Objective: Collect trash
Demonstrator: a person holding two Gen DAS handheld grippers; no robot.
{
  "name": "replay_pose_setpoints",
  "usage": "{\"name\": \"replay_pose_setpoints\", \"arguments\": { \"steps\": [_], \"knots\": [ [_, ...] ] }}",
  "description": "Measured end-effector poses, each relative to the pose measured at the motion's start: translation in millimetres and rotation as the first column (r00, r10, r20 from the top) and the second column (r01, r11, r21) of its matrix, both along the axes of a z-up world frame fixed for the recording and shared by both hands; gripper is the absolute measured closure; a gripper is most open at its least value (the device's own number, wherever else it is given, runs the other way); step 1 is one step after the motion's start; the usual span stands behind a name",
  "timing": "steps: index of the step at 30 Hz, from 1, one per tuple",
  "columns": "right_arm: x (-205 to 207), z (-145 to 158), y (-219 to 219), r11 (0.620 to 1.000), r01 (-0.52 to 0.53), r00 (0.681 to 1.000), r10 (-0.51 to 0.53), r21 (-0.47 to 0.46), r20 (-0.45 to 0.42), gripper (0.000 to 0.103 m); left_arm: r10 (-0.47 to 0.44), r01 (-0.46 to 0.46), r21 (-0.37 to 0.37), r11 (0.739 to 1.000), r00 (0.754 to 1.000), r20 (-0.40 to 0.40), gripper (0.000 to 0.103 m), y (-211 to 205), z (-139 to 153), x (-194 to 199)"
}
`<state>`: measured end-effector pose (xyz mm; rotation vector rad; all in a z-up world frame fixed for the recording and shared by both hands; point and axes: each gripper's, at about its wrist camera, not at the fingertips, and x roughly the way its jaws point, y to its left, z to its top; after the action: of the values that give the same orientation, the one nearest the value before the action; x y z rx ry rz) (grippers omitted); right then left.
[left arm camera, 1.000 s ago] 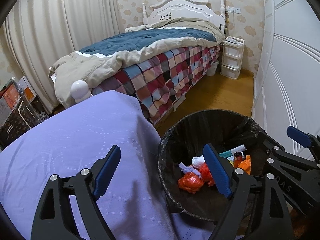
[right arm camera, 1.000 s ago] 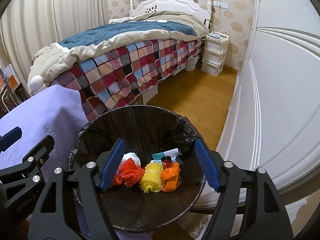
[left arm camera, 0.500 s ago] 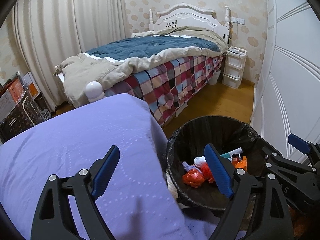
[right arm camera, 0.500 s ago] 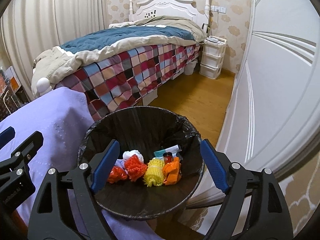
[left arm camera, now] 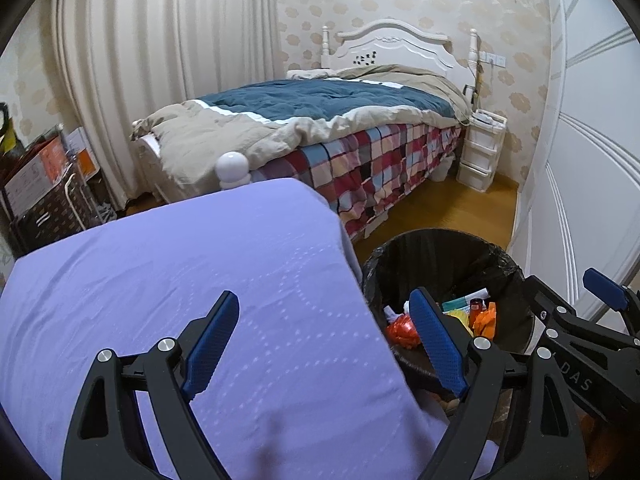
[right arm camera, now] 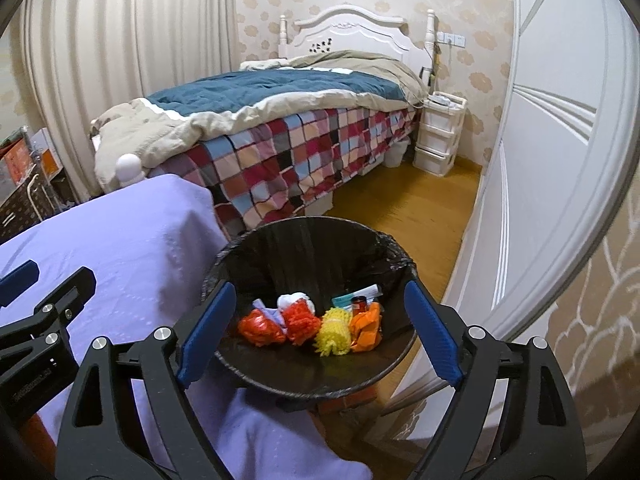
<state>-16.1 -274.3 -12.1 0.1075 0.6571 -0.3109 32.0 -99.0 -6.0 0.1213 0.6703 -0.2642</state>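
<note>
A black-lined trash bin (right arm camera: 304, 248) stands on the floor beside a table under a purple cloth (left arm camera: 160, 280). Inside lie red (right arm camera: 258, 326), yellow (right arm camera: 334, 330) and orange (right arm camera: 366, 326) crumpled pieces, a white wad (right arm camera: 290, 300) and a small tube (right arm camera: 358, 292). My right gripper (right arm camera: 320, 336) is open and empty, above the bin. My left gripper (left arm camera: 324, 340) is open and empty, over the cloth's right edge, with the bin (left arm camera: 440, 256) to its right. The right gripper's body (left arm camera: 580, 344) shows in the left wrist view.
A bed (left arm camera: 340, 128) with a plaid quilt stands behind the table. A white wardrobe (right arm camera: 560, 140) runs along the right. A white drawer unit (left arm camera: 480, 152) sits by the headboard. Boxes and a rack (left arm camera: 44, 184) are at the left. Wooden floor (right arm camera: 400, 208) lies between bed and wardrobe.
Both grippers have risen and pulled back, so the bin looks smaller and lower in both views. Both stay open and empty. The trash in the bin has not moved.
</note>
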Motion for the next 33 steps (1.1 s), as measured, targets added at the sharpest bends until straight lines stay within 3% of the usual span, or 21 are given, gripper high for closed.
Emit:
{"name": "replay_pose_setpoints", "arguments": {
  "steps": [15,33],
  "knots": [
    [-38.2,15.4,26.7,0.999,-0.041,0.998,0.042,-0.026,0.041,0.018,0.043,-0.042,-0.022,0.999,0.998,0.046,0.019,35.4,14.2,-40.4],
    [-44.4,20.0,32.8,0.998,-0.046,0.997,0.047,-0.035,0.052,0.018,0.045,-0.044,-0.022,0.999,0.998,0.053,0.019,37.3,14.1,-44.9]
  ]
}}
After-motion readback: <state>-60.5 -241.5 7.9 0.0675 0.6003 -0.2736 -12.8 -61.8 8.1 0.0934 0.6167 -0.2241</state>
